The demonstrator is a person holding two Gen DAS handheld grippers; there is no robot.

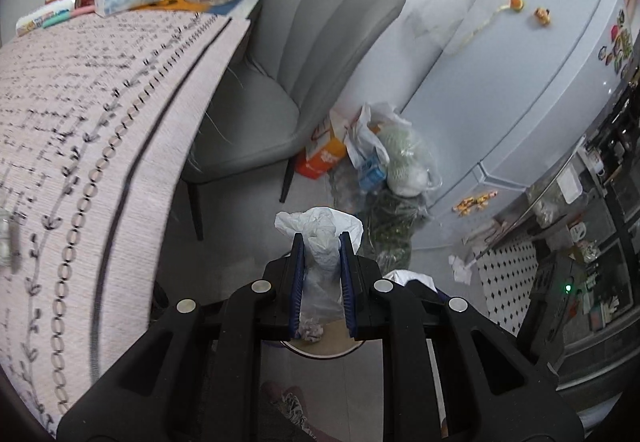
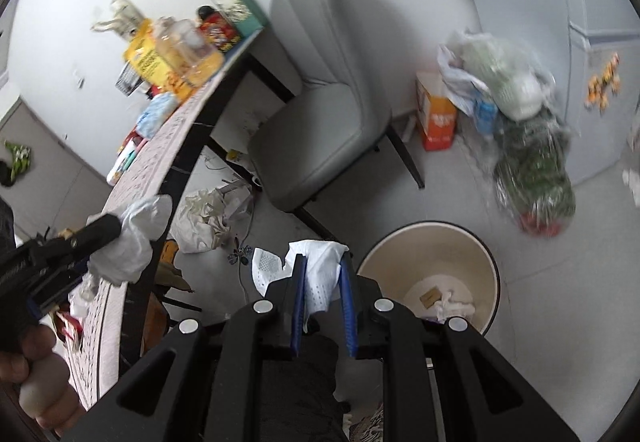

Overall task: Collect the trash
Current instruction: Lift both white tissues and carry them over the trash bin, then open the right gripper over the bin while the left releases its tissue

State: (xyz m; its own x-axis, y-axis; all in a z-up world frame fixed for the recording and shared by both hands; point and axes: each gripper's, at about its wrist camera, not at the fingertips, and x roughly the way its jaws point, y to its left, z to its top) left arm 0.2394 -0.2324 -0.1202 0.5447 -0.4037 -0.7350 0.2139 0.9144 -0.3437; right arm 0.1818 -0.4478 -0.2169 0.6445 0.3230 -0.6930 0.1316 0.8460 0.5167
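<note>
Showing 2 loads held over the floor: left gripper (image 1: 322, 242) clamped on a crumpled white plastic bag (image 1: 320, 228), right of the table (image 1: 100, 122); right gripper (image 2: 323, 262) clamped on a dotted paper towel (image 2: 316, 274), just left of the beige trash bin (image 2: 430, 266), with paper scraps (image 2: 448, 300) inside

Left tool (image 1: 323, 242) clamps crumpled plastic wrapper (image 1: 320, 234) above bin (image 1: 320, 350).

chair (image 2: 320, 102) beside table (image 2: 132, 210), bin (image 2: 492, 262) right
</note>
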